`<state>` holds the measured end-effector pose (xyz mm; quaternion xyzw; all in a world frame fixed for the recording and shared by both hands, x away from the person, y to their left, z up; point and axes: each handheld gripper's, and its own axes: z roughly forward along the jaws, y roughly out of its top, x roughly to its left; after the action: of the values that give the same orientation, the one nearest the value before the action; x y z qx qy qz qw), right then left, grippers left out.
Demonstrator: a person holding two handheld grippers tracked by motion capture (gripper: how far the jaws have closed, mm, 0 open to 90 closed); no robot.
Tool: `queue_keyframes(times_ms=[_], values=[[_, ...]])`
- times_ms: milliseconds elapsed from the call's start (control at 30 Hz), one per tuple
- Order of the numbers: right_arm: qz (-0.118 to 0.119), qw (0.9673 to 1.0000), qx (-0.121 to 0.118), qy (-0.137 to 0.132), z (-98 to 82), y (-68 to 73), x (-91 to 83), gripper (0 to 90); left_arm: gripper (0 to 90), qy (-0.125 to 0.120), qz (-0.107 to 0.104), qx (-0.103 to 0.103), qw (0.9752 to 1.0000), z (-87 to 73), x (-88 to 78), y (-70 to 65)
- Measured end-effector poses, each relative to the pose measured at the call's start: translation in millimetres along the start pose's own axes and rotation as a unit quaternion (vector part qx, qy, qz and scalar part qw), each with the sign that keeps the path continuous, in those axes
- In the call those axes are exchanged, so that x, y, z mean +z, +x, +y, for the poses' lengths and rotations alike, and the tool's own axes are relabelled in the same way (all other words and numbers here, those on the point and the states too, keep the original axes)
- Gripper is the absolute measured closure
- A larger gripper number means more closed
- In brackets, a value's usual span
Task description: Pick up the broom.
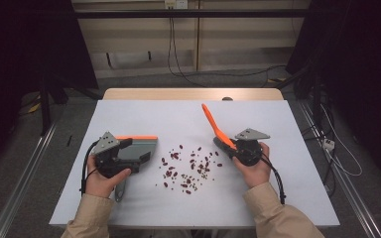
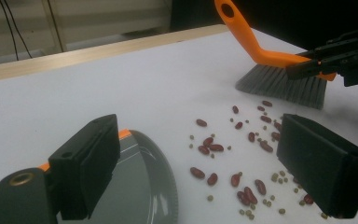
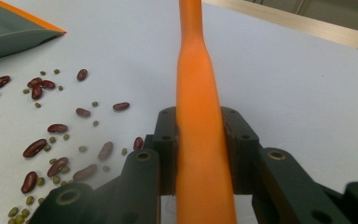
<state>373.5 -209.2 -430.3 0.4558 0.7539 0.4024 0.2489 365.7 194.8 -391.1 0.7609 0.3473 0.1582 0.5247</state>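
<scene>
White table (image 1: 129, 208), grey dustpan (image 1: 146, 147) with orange edge at the left gripper (image 1: 124, 151), whose jaws stand wide around its rear, orange-handled brush (image 1: 217, 131) clamped at the handle by the right gripper (image 1: 228, 144), scattered beans (image 1: 188, 171) between them

the person wore a beige, long-sleeved jacket with loose cuffs bunched at both wrists. the left gripper (image 1: 129, 151) had a dark grey body, a grey three-cornered plate on top and a black cable looping from its rear. the right gripper (image 1: 226, 144) matched it, plate and trailing black cable alike. each had two blocky matte black jaws on dark linkage arms, jointed with round brass-ringed pivots, and small screw holes marked the jaw mounts.
</scene>
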Motion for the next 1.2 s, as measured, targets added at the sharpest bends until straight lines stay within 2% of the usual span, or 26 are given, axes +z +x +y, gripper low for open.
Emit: queue_keyframes(times_ms=[200, 533, 933, 1100, 1167, 1200], values=[[-0.022, 0.9997, -0.001, -0.003, -1.0, 14.6, 1.2, 70.6, 13.4, -0.003, 0.003, -0.001, 1.0, -1.9, -3.5, 1.9], [-0.036, 0.9993, 0.002, -0.009, -2.3, 35.3, 4.2, 70.2, 11.8, 0.002, 0.0, 0.001, 1.0, -7.1, -6.0, 6.1], [-0.028, 0.9994, 0.008, -0.015, -1.1, 50.0, 7.4, 70.0, 7.2, 0.004, -0.013, -0.001, 0.9999, -19.3, -10.4, 11.7], [-0.026, 0.9994, 0.014, -0.016, 0.5, 56.0, 9.2, 69.9, 7.2, 0.004, -0.011, -0.002, 0.9999, -21.9, -11.7, 13.7], [-0.019, 0.9994, 0.024, -0.018, 0.8, 58.4, 9.9, 69.9, 7.2, 0.004, -0.011, -0.002, 0.9999, -22.1, -12.8, 14.5], [-0.022, 0.9994, 0.02, -0.018, 1.2, 60.6, 10.3, 69.9, 7.2, 0.001, -0.01, -0.004, 0.9999, -22.2, -13.3, 14.6]])
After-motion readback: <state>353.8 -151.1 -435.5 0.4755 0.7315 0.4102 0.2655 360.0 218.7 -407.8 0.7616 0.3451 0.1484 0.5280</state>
